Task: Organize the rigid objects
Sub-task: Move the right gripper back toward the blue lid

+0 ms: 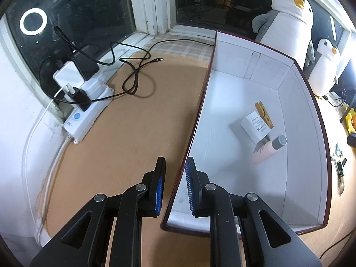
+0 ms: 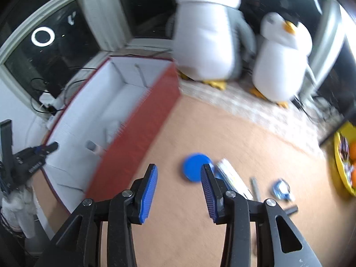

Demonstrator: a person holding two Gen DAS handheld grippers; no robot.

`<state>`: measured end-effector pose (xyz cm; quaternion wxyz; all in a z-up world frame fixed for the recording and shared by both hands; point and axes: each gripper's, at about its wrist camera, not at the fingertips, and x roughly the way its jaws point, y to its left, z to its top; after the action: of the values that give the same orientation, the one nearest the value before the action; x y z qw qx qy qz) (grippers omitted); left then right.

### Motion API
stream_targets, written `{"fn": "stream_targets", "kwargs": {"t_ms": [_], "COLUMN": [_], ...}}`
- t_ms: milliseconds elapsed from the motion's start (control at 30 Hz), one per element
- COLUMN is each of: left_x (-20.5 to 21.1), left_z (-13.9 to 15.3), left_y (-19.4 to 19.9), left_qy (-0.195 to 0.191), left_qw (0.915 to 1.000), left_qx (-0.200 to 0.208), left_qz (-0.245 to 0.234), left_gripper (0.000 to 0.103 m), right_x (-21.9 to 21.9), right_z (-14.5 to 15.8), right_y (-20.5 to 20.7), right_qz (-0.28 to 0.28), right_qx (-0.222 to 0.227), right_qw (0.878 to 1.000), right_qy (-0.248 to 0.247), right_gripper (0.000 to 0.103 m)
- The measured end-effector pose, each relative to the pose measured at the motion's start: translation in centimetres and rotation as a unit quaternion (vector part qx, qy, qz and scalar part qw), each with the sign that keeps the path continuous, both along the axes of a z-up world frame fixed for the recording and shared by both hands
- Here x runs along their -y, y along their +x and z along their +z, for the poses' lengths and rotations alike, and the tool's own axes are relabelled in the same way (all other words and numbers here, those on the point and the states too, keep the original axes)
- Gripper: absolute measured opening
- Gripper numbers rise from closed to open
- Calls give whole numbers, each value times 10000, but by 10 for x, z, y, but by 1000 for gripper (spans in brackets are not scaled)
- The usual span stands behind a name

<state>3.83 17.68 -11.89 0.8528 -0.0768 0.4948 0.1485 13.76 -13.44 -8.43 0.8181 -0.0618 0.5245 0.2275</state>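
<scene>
From your left wrist, the left gripper straddles the near left wall of the box; its jaws stand narrow, and whether the pads press the wall you cannot tell. Inside the box lie a white adapter with small print too fine to read, a yellow peg resting against it, and a pink tube with a grey cap. A power strip at the far left carries a small logo, unreadable. Small items beyond the box's right wall are cut off.

From your right wrist, everything is blurred. The right gripper stands partly open with nothing between its pads, over bare table. A blue disc lies just beyond, partly hidden by the right finger; a printed packet beside it shows no legible text. White lettering on the left gripper, at the box's left wall, is too smeared to read.
</scene>
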Motion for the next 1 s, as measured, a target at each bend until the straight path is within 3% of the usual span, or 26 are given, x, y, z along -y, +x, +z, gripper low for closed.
{"fn": "stream_targets", "kwargs": {"t_ms": [333, 467, 700, 1000], "left_x": [1, 1, -1, -4], "left_z": [-1, 0, 2, 3], "left_y": [-3, -3, -3, -4], "left_qy": [29, 47, 33, -21], "left_qw": [9999, 9999, 9999, 9998], "left_qx": [-51, -42, -26, -20], "left_qz": [81, 84, 130, 190], "left_gripper": [17, 25, 25, 25], "right_x": [39, 30, 10, -15], "right_z": [-42, -57, -79, -94], "right_y": [-8, -4, 19, 40], "right_qz": [-292, -260, -278, -156], "right_qx": [-402, -483, -569, -467], "right_qw": [9987, 9984, 9980, 9976], "right_qy": [85, 152, 38, -485], "right_gripper": [45, 48, 48, 50]}}
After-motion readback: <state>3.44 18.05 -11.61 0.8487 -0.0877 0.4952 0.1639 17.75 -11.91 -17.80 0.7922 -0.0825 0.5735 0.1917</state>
